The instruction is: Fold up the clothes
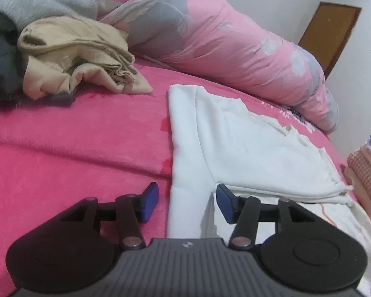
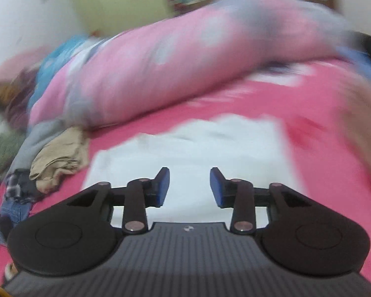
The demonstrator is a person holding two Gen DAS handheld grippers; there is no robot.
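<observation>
A white hooded top (image 1: 237, 146) lies folded flat on the pink bed cover (image 1: 74, 143), its drawstring at the right edge. My left gripper (image 1: 187, 203) hovers over the garment's near left corner, open, with blue pads apart and no cloth pinched between them. In the blurred right wrist view the same white top (image 2: 190, 148) spreads under my right gripper (image 2: 189, 186), which is open above it with nothing between the pads. A beige garment (image 1: 79, 57) lies crumpled at the left with grey clothing (image 1: 37, 5) and dark clothing (image 1: 0, 57) behind it.
A rolled pink flowered quilt (image 1: 222, 44) runs along the far side of the bed. A stack of folded checked and blue clothes (image 1: 368, 168) sits at the right edge. White wall and a brown board (image 1: 329, 34) stand beyond.
</observation>
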